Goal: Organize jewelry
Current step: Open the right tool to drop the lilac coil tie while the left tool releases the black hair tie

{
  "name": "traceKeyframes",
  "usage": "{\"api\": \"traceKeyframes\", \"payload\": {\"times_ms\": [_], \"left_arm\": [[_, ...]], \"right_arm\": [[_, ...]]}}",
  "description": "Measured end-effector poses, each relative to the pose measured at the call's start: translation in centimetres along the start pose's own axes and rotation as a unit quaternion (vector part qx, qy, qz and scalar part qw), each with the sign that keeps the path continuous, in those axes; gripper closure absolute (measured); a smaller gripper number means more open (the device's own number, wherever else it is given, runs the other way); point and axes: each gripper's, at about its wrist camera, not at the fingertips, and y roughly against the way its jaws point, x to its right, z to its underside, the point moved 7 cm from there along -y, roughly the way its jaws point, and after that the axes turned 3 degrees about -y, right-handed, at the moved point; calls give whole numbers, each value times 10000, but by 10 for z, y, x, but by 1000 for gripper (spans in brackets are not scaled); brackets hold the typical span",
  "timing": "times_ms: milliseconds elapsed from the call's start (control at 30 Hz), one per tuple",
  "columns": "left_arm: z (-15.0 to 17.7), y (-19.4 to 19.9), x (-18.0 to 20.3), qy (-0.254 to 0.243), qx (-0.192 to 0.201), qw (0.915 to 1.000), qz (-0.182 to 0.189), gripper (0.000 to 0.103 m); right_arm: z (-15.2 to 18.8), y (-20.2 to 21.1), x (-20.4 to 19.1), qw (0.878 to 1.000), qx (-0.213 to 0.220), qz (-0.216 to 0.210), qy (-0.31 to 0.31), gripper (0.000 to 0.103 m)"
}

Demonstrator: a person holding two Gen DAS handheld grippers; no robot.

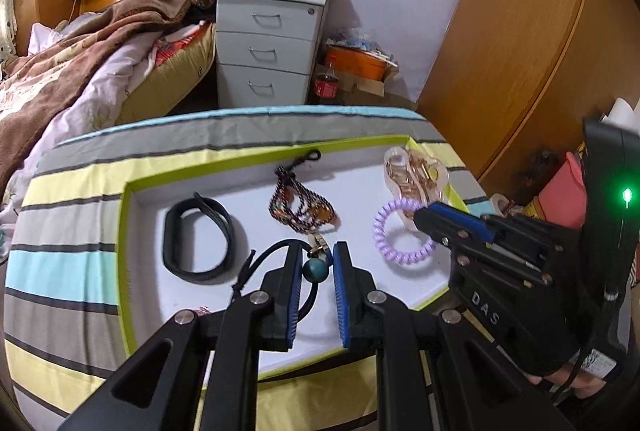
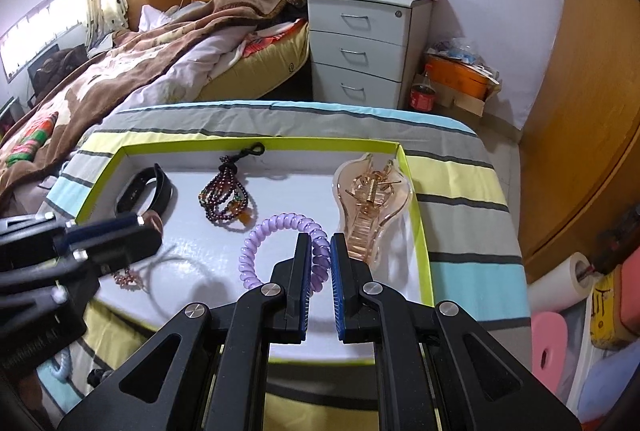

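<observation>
1. Broadly, a striped cloth (image 1: 72, 271) is spread over the table, and a shallow tray (image 1: 132, 215) with a lime-green rim and white floor is set on it; every other place below is given relative to this tray.
2. Beyond the tray's far side a white drawer cabinet (image 1: 268, 47) and a bed (image 1: 60, 83) are seen, well apart from the work.
3. At the tray's right wall a clear amber hair claw (image 2: 370, 203) is laid, and at its left part a black band (image 1: 198, 239); beaded bracelets (image 2: 226, 197) are heaped near the far middle. Pieces appear to be spaced apart so that each can be taken singly.
4. Right of the tray's middle a purple coil hair tie (image 2: 280, 247) lies on the floor. The right gripper (image 2: 320, 243) is brought down over its near-right arc with the jaws narrow; whether the coil is pinched cannot be told.
5. Near the tray's front middle a black cord with a teal bead (image 1: 315, 269) is found between the nearly closed jaws of the left gripper (image 1: 317, 251); a firm hold cannot be confirmed.
</observation>
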Motion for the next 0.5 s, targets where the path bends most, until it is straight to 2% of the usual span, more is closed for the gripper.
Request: {"api": "traceKeyframes", "payload": {"times_ms": [500], "left_arm": [[20,-18,7,-24,-287,9996,-53,87]], "right_arm": [[1,-9,-11,9991,-37,-66,418,93]]}}
